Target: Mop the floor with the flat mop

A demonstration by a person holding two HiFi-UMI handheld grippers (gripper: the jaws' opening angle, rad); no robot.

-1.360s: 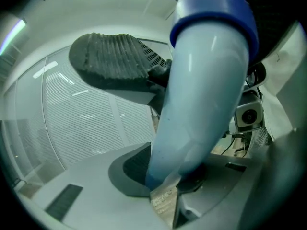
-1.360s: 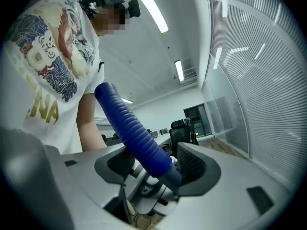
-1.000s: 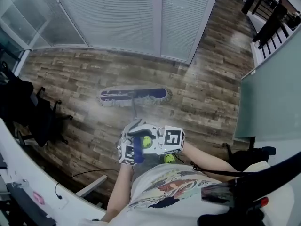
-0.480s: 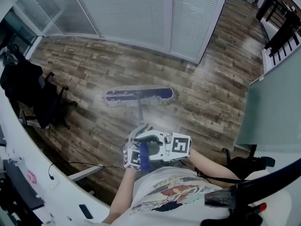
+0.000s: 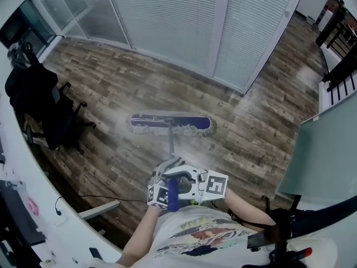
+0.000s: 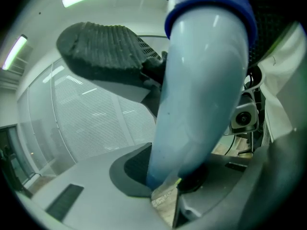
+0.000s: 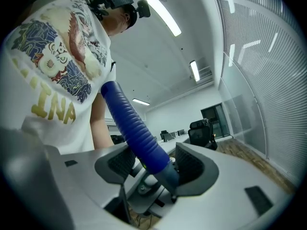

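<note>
The flat mop (image 5: 171,124) lies crosswise on the wooden floor (image 5: 111,88), farther out than the person. The left tongs (image 6: 165,119) are clamped on its pale shaft (image 6: 201,71). The right tongs (image 7: 153,163) are closed round the blue ribbed grip (image 7: 129,121) at its near end.

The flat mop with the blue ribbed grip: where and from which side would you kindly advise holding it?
Grip the pale pole's upper end, at or below the blue ribbed sleeve, jaws across it from the sides. It is slim, round and slanted toward the person, so the right gripper closes on the sleeve and the left gripper on the pole.
</note>
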